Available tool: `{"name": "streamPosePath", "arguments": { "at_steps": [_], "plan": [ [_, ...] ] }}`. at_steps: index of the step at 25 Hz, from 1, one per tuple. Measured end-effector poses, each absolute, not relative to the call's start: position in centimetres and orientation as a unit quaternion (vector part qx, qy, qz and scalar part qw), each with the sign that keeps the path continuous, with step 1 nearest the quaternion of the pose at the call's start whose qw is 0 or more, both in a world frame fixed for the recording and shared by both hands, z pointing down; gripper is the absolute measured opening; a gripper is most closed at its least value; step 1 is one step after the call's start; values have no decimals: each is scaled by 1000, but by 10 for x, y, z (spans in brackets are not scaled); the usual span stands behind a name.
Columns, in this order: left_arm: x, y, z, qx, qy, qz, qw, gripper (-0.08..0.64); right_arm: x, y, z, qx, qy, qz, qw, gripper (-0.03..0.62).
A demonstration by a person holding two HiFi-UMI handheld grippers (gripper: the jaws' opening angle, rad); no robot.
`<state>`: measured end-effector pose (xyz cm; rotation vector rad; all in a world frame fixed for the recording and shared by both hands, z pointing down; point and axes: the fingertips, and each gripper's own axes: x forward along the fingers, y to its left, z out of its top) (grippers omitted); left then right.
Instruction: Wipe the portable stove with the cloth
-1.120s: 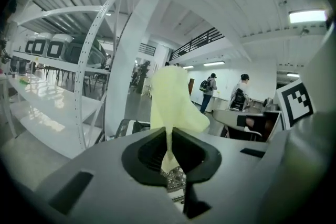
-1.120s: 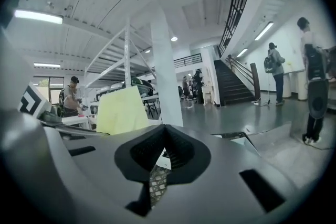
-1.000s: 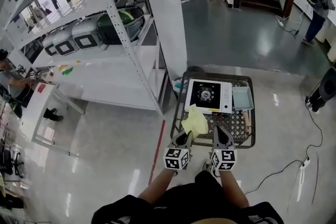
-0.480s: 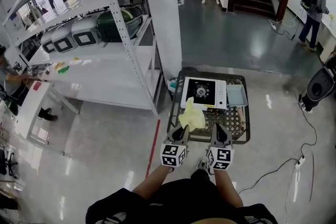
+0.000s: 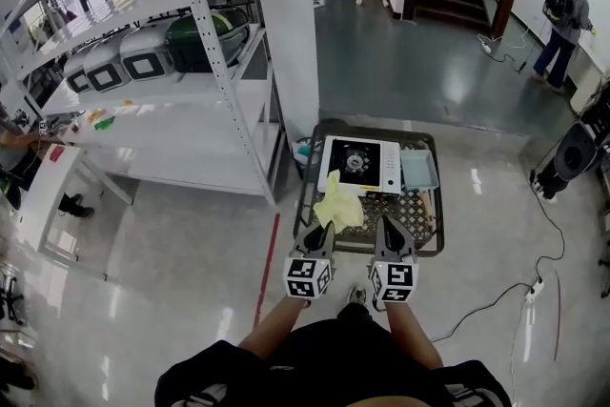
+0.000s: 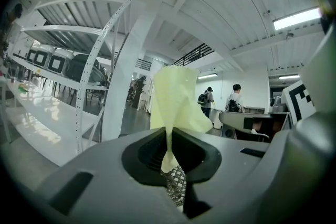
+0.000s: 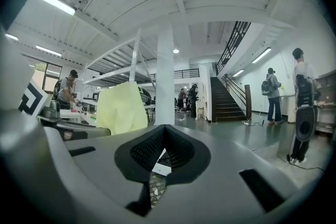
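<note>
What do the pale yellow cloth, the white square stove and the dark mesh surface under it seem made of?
The pale yellow cloth: soft thin matte fabric; it creases and bunches where the left gripper pinches it. The white square stove: probably painted metal, smooth, flat panels. The dark mesh surface: likely metal wire, an open lattice.

The portable stove (image 5: 360, 164) — a flat white box with a black square burner well in its middle — lies level at the far end of a wire-mesh cart (image 5: 424, 216). The cloth (image 5: 340, 205), pale yellow and crumpled, is pinched by one corner between the jaws of the left gripper (image 5: 322, 234) and stands up from them — near the stove's near edge
</note>
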<state>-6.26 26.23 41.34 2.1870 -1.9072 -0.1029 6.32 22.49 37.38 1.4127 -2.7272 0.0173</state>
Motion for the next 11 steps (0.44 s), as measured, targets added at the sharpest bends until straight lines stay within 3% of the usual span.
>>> {"name": "streamPosePath", "arguments": {
  "at_steps": [11],
  "plan": [
    [-68,267,425,737,-661,-33,136,35,60,234,384,454,-889,11,53,5]
  ]
}}
